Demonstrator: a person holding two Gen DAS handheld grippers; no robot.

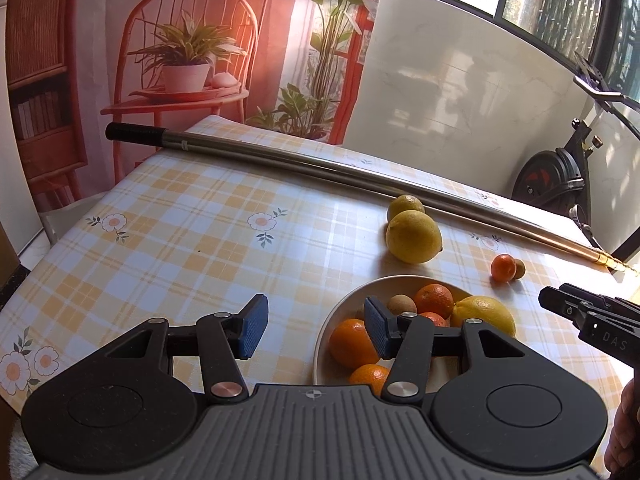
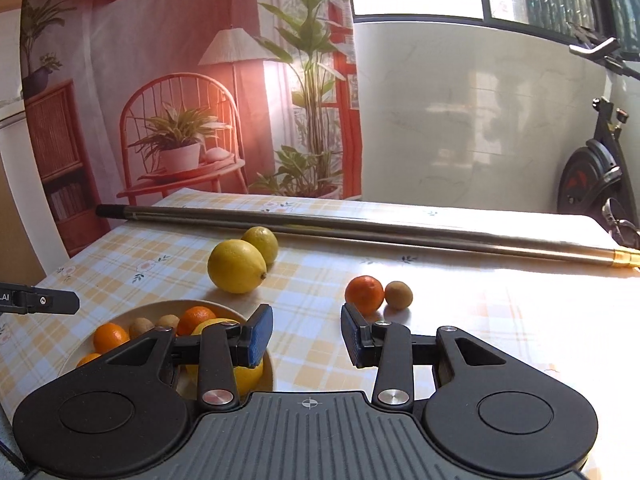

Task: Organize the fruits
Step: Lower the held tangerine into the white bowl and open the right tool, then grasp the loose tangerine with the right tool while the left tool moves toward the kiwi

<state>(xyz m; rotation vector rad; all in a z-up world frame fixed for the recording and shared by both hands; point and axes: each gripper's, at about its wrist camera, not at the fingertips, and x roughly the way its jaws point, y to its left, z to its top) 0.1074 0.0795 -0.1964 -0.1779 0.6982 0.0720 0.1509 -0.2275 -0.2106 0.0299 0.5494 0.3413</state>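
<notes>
Hovering low over the checked tablecloth [image 2: 460,320], both grippers gape empty: left gripper [image 1: 316,326] at the bowl [image 1: 326,332] of oranges, right gripper [image 2: 307,334] just short of a loose orange [image 2: 364,294] touching a small brown fruit [image 2: 398,295]. Farther left, two lemons [image 2: 237,266]; beyond, a metal pole [image 2: 380,230].

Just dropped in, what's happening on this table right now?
A person is gathering fruit into the bowl, which already holds oranges, a lemon and small brown fruits. Both the left gripper and right gripper are open and empty. Two lemons, a small orange and a brown fruit are on the tablecloth.
</notes>
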